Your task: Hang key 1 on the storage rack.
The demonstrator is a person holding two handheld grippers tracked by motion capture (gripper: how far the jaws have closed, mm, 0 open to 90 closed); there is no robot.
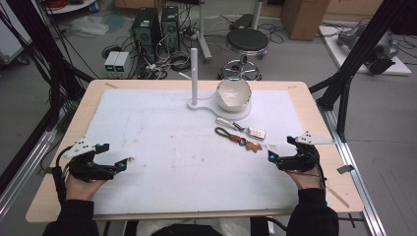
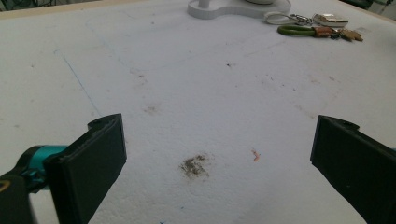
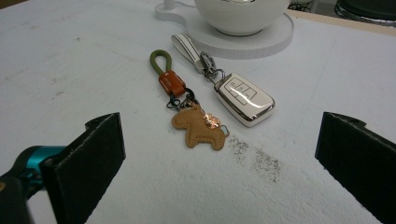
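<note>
We rest the left gripper (image 1: 129, 160) and right gripper (image 1: 269, 156) on the near mat, both spread and empty, so the keychain (image 3: 194, 112) and car key (image 3: 244, 99) lie free just beyond the right one.

Black sleeves (image 1: 74, 216), black tools with teal fittings, grey three-cornered plates.

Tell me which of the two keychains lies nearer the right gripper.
The horse keychain, with its green loop and tan leather horse. It lies just ahead of the right gripper; the car key on its white strap lies beyond it, nearer the bowl.
</note>
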